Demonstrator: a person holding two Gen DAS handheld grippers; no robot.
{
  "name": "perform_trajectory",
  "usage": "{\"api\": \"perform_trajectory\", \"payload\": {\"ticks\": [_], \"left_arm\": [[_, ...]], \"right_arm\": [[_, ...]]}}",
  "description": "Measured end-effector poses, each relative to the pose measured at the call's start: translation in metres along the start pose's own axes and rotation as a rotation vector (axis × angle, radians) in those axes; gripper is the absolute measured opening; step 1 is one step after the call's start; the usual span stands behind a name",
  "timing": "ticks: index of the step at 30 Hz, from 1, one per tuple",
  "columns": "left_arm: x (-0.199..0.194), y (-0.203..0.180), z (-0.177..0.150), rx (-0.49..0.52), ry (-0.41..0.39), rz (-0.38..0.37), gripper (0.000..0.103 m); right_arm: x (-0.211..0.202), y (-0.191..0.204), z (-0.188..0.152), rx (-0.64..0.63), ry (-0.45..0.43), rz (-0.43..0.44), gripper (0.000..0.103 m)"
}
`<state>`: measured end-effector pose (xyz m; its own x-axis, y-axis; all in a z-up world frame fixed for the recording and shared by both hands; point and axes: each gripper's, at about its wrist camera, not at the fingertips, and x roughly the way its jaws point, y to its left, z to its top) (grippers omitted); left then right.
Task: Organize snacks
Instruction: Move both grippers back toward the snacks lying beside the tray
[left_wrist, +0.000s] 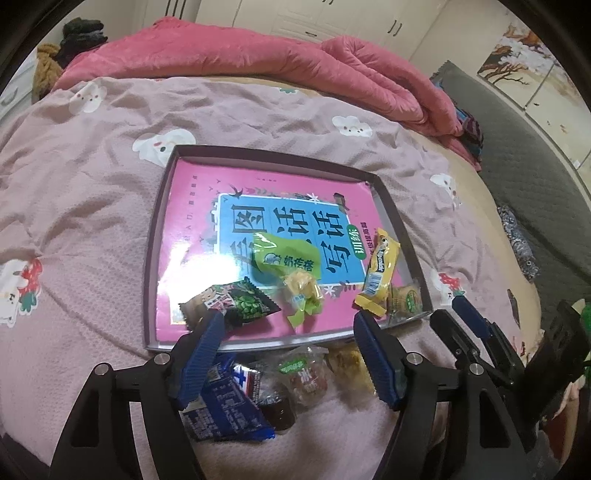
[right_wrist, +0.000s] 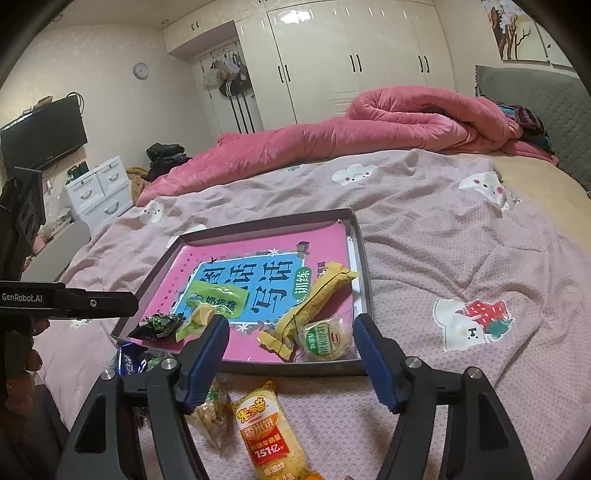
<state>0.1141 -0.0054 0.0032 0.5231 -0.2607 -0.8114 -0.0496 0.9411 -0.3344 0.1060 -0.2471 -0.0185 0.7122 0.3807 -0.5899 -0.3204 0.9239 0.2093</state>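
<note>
A shallow grey box (left_wrist: 397, 218) (right_wrist: 364, 258) with a pink book in its bottom lies on the bed. In it are a green-pea packet (left_wrist: 236, 302), a green packet (left_wrist: 284, 256), a yellow candy (left_wrist: 303, 293), a long yellow bar (left_wrist: 380, 273) (right_wrist: 317, 299) and a round green-labelled cake (left_wrist: 406, 299) (right_wrist: 325, 339). On the cover in front lie a blue packet (left_wrist: 221, 406), clear-wrapped sweets (left_wrist: 306, 376) and a yellow rice-cracker pack (right_wrist: 266, 424). My left gripper (left_wrist: 291, 325) is open and empty over the box's near edge. My right gripper (right_wrist: 291, 328) is open and empty just before the box.
A pink patterned cover (right_wrist: 461, 266) spreads over the bed, with a rolled pink quilt (right_wrist: 388, 125) at the far side. A grey headboard (right_wrist: 535, 107) stands at the right. White drawers (right_wrist: 99, 188), a TV (right_wrist: 44, 136) and wardrobes (right_wrist: 351, 55) line the walls.
</note>
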Motion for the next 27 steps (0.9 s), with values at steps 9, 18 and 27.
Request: {"api": "perform_trajectory", "payload": {"ticks": [9,18,27], "left_arm": [[-0.009,0.010,-0.004,-0.023,-0.002,0.017,0.074],[-0.014,0.021,-0.012,-0.020,-0.008,0.046,0.075],[-0.018,0.037,-0.019,-0.052,0.009,0.056,0.076]], "right_arm": [[-0.007,0.000,0.001,0.008,-0.005,-0.005,0.070],[-0.014,0.016,-0.002,-0.032,0.007,0.012,0.070],[-0.016,0.035,-0.009,-0.081,0.034,0.029,0.070]]}}
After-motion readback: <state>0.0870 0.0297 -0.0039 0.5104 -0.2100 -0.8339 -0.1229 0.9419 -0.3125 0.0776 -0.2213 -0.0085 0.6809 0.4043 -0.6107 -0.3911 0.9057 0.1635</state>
